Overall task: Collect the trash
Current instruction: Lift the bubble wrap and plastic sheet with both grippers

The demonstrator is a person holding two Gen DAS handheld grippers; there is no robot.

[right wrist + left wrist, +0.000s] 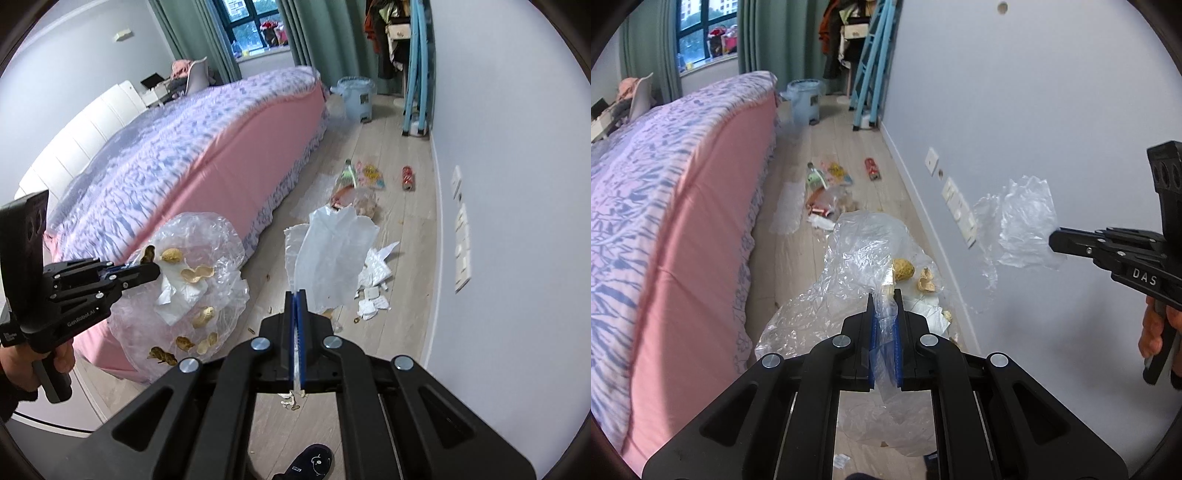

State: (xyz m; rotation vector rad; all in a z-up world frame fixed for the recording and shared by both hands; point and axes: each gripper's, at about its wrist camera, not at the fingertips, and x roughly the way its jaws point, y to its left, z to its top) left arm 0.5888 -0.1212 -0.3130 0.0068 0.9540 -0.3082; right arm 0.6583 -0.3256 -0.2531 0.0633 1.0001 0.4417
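Note:
My left gripper is shut on a clear plastic bag that holds peanut shells and paper; the right wrist view shows it hanging in the air beside the bed. My right gripper is shut on a thin sheet of clear plastic film, held up off the floor; it also shows in the left wrist view. Torn white paper scraps lie on the floor below it. Farther along the floor lie a red can, a plastic bottle and colourful wrappers.
A bed with a pink and blue cover fills the left side. A grey wall with sockets runs along the right. A light blue trash bin stands at the far end beside a blue ladder. A dark slipper is at my feet.

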